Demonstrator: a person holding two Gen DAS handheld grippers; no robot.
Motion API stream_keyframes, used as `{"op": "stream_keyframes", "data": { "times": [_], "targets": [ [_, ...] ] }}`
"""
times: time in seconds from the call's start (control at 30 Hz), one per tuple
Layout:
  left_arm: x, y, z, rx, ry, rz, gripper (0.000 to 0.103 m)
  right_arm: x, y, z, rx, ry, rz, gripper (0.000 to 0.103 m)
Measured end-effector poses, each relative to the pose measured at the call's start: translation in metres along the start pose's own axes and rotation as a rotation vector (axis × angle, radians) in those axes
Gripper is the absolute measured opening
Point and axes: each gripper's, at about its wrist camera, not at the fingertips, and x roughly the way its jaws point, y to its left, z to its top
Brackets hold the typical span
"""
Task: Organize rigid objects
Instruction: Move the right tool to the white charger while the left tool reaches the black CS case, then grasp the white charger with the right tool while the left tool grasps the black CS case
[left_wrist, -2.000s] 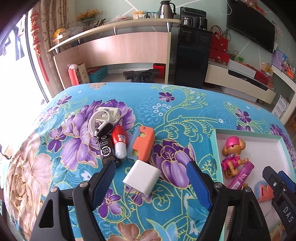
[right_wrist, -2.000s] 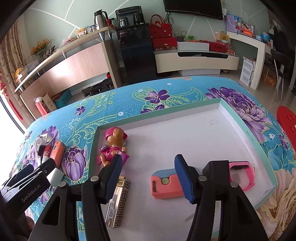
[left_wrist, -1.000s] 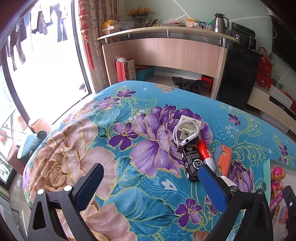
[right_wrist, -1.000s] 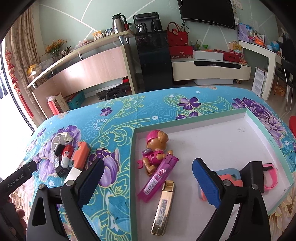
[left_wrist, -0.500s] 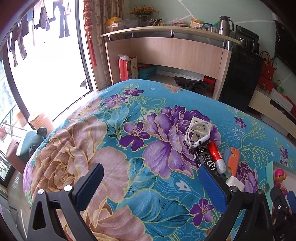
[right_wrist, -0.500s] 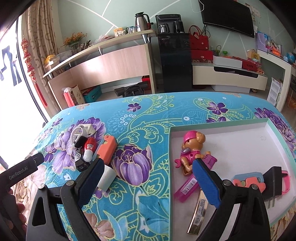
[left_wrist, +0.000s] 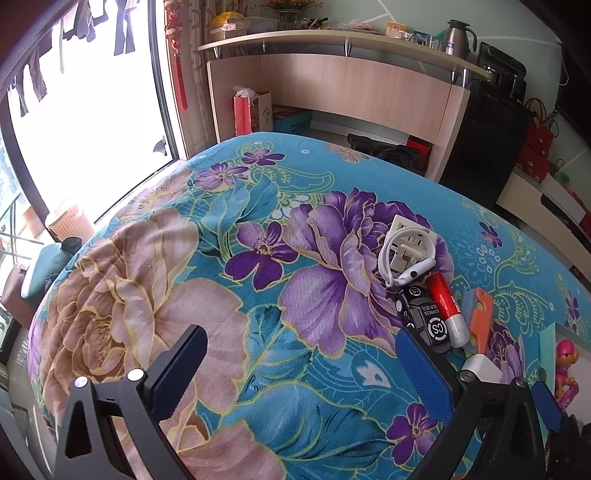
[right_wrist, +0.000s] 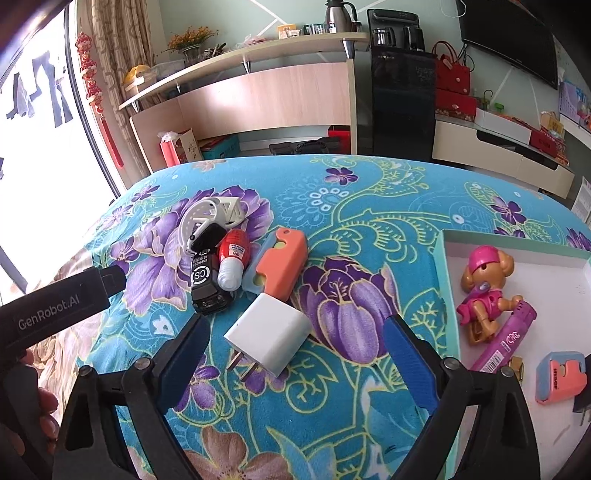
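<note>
Lining up wide-open right tongs (right_wrist: 295, 343) over the white cube-shaped plug charger (right_wrist: 267, 334); next probably closing, then the teal-rimmed white tray (right_wrist: 441, 266).

In the left wrist view the white charger (left_wrist: 482, 367) is mostly hidden behind a gripper finger, and the pink pup figure (left_wrist: 567, 363) is cut by the frame's dark edge. In the right wrist view a black plug (right_wrist: 583, 400) and the tray (right_wrist: 448, 280) run off the right border, and a gold item (right_wrist: 516, 365) shows only a corner beneath the purple lighter (right_wrist: 508, 338).
</note>
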Motion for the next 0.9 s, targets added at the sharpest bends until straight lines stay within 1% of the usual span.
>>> {"op": "stream_keyframes", "data": {
  "times": [0.13, 0.23, 0.4, 0.5, 0.6, 0.67, 0.73, 0.83, 0.9],
  "targets": [
    [0.009, -0.007, 0.004, 0.017, 0.040, -0.015, 0.103, 0.013, 0.002, 0.000, 0.010, 0.022, 0.012, 0.094],
    [0.015, -0.015, 0.009, 0.032, 0.072, -0.031, 0.103, 0.024, 0.002, -0.001, 0.023, 0.046, 0.014, 0.092],
    [0.022, -0.027, 0.020, 0.035, 0.065, -0.080, 0.103, 0.032, -0.004, -0.001, 0.050, 0.070, 0.014, 0.091],
    [0.030, -0.035, 0.021, 0.048, 0.080, -0.111, 0.103, 0.032, -0.008, 0.000, 0.063, 0.067, 0.014, 0.091],
    [0.038, -0.044, 0.019, 0.069, 0.093, -0.128, 0.103, 0.030, -0.009, 0.000, 0.068, 0.069, 0.013, 0.091],
    [0.044, -0.049, 0.017, 0.085, 0.103, -0.119, 0.103, 0.030, -0.009, 0.000, 0.067, 0.070, 0.012, 0.091],
    [0.048, -0.053, 0.015, 0.092, 0.112, -0.130, 0.103, 0.030, -0.009, 0.000, 0.065, 0.071, 0.012, 0.090],
    [0.050, -0.055, 0.014, 0.090, 0.117, -0.142, 0.103, 0.030, -0.010, 0.001, 0.064, 0.070, 0.003, 0.086],
    [0.050, -0.055, 0.013, 0.091, 0.113, -0.150, 0.100, 0.030, -0.012, 0.001, 0.070, 0.071, -0.006, 0.081]
  ]
}}
